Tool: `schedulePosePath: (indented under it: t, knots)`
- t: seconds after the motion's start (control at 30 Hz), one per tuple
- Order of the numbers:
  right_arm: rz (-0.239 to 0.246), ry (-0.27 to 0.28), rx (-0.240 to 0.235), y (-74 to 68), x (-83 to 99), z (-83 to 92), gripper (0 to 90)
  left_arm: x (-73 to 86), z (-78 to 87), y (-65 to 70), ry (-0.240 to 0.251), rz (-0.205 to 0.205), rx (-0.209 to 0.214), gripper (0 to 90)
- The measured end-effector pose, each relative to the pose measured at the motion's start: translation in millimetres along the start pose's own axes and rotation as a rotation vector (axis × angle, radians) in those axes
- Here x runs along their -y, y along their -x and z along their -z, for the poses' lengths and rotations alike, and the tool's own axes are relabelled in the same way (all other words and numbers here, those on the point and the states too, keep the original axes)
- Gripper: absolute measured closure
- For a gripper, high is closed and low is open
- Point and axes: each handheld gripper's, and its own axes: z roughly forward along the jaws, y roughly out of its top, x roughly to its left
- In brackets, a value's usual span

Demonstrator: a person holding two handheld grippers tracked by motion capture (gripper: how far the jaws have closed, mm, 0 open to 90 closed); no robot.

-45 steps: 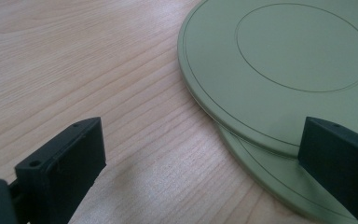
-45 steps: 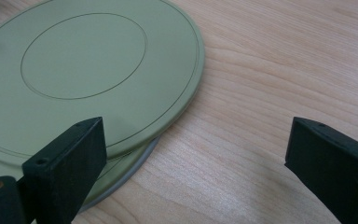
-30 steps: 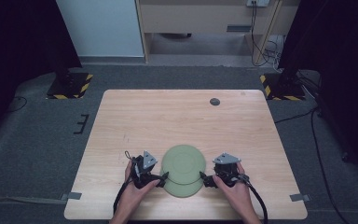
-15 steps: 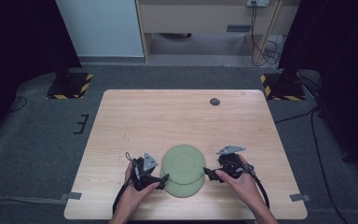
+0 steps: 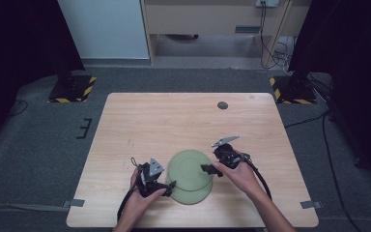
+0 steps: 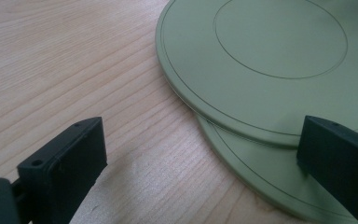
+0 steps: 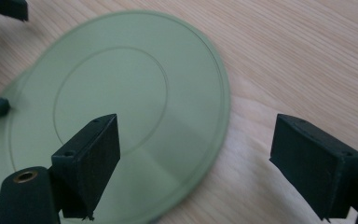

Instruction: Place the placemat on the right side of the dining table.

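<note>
Two flat green plates lie stacked near the table's front edge. The upper plate [image 5: 188, 166] [image 6: 270, 56] [image 7: 135, 93] sits shifted toward the far side over the lower plate [image 5: 195, 194] [image 6: 261, 182]. My left gripper [image 5: 170, 185] [image 6: 203, 128] stands open at the stack's left edge, one jaw over the wood and the other over the lower plate's rim. My right gripper [image 5: 206, 169] [image 7: 200, 130] is at the upper plate's right rim. Its jaws have just been closing a little but stand wide apart. One hangs over the plate and one over the table, neither pressing on it.
The wooden table [image 5: 174, 121] carries a small dark disc [image 5: 222, 105] near its far edge. Grey floor surrounds it, with black stands on striped bases [image 5: 72, 89] at the far corners and cables [image 5: 328, 145] on the right.
The upper plate has slid toward the far side, uncovering the lower one. My right gripper has moved away from me along the plate's rim and tilted. The left gripper has stayed put.
</note>
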Motion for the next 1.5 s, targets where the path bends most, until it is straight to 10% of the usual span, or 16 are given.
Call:
schedulePosePath:
  t: [0.53,1.5]
  knots:
    - [-0.069,-0.087,-0.056,9.2,-18.1,-31.5,19.2,0.0,0.7,1.7,0.005,-0.012,-0.006,2.0]
    - [-0.077,-0.047,-0.083,15.1,-20.7,-35.9,18.8,2.9,3.2,9.4,0.011,-0.020,-0.015,1.8]
